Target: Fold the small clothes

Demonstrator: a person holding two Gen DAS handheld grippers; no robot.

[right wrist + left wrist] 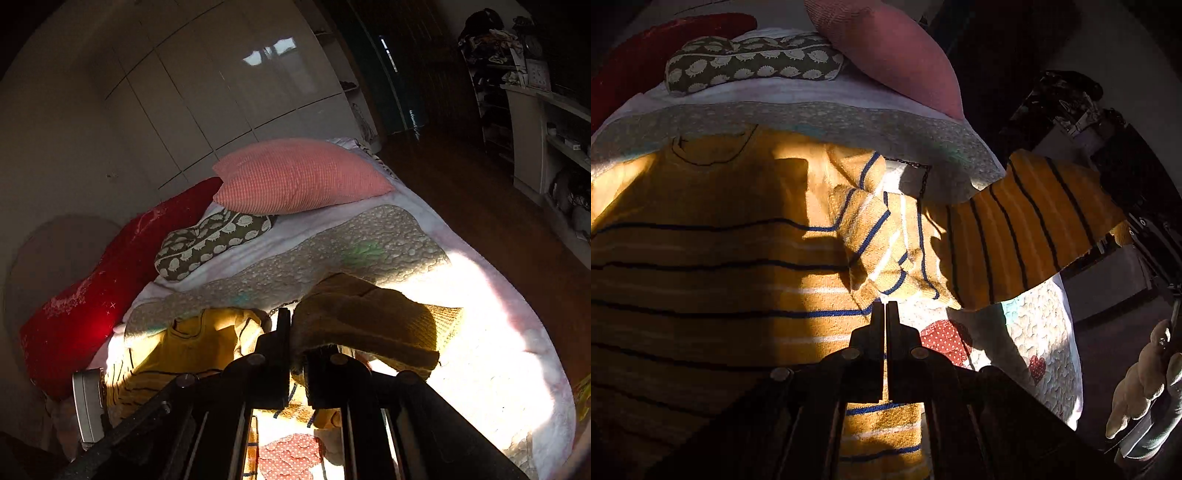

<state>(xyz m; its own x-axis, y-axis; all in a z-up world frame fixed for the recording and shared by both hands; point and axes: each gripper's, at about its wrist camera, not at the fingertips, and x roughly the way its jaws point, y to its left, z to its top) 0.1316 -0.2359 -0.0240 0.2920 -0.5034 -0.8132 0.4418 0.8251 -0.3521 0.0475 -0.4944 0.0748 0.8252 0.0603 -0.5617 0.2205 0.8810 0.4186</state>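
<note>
Your left gripper (885,306) is pinched on the side edge of the mustard-yellow knitted sweater with blue and white stripes (713,258), spread on the quilted white bed cover (491,354). Your right gripper (297,325) is clamped on its sleeve (1030,225), lifted beyond the bed's right edge.

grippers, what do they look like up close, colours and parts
Both are black. The left gripper has two flat, straight fingers on angled linkage bars with round silver pivot pins. The right gripper has the same build: black fingers, silver pins, slotted rails behind. A light-coloured glove shows on the person's hand at the left view's edge.
</note>
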